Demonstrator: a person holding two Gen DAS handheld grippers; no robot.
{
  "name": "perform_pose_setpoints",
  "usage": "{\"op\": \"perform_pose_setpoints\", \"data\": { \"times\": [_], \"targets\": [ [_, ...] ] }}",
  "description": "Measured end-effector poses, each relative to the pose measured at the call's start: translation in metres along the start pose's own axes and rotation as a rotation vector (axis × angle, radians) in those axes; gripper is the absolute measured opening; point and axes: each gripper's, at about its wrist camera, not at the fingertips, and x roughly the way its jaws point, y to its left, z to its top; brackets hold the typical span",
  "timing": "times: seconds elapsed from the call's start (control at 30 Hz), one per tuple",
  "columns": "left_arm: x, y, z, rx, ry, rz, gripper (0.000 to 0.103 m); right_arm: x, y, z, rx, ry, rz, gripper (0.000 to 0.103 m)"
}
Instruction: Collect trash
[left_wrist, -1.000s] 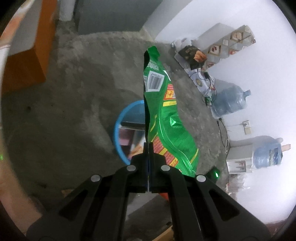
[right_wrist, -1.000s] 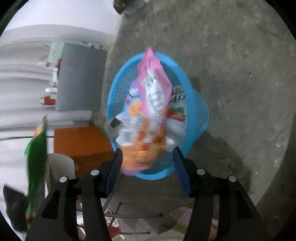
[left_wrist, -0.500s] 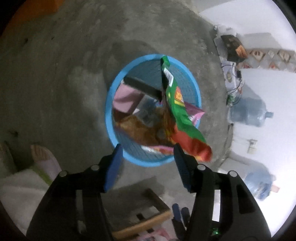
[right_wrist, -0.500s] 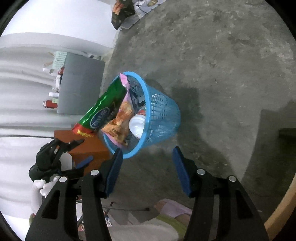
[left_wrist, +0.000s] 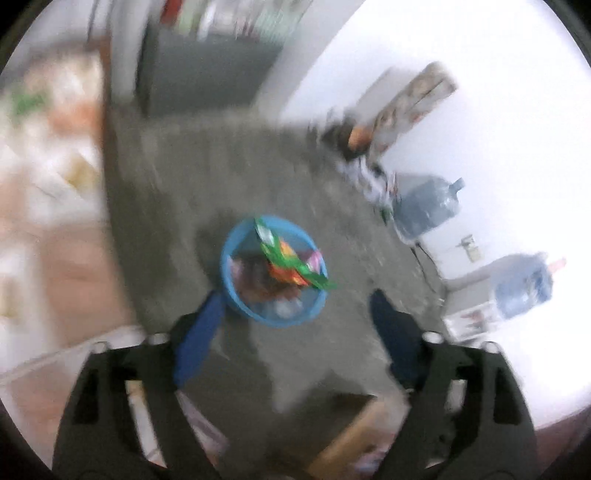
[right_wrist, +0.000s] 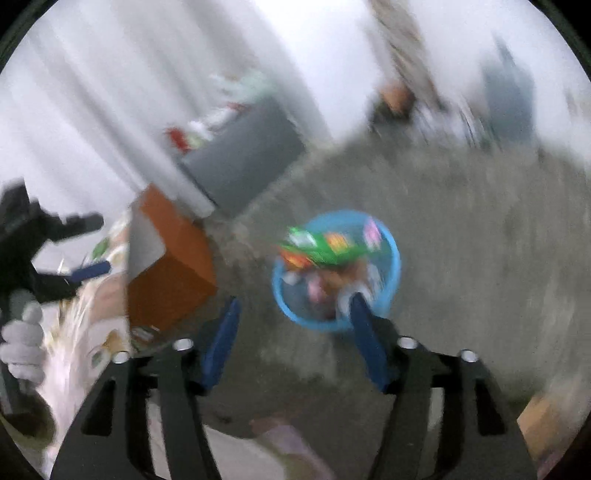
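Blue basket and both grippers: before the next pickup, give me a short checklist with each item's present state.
1. Left gripper empty: ok. Its jaws have just been opening and nothing is between them.
2. Right gripper empty: ok. Its jaws have also just been opening, with nothing between them.
3. Green wrapper in the blue basket: ok, though one end pokes over the rim.
4. Basket upright on the floor: ok.
5. Pink wrapper in the basket: ok; it sits at the far rim.
6. Next piece of trash located: cannot tell; both views are blurred.
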Motion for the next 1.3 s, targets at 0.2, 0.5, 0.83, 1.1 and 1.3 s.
{"op": "perform_pose_setpoints", "data": {
  "times": [0.2,0.5,0.83,1.1,1.3],
  "targets": [
    [-0.149,0.014,-0.059,0.033,-0.38,0.255,0.094,-0.08,0.1,-0.002,-0.283,-0.277,-0.039,0.096],
    [-0.207,0.042,-0.147,-0.039,-0.437,0.547,0.094,-0.088,0.164,-0.031,-0.411,-0.088,-0.108,0.096],
    [-0.19,0.056,-0.186,-0.044,-0.288,0.695,0.094,-0.081,0.16,-0.053,-0.419,0.056,-0.248,0.096],
    [-0.187,0.06,-0.185,-0.078,-0.268,0.703,0.094,-0.081,0.155,-0.053,-0.411,0.069,-0.275,0.096],
    [-0.19,0.059,-0.184,-0.095,-0.278,0.694,0.094,-0.08,0.153,-0.053,-0.403,0.076,-0.281,0.096]
  ]
}}
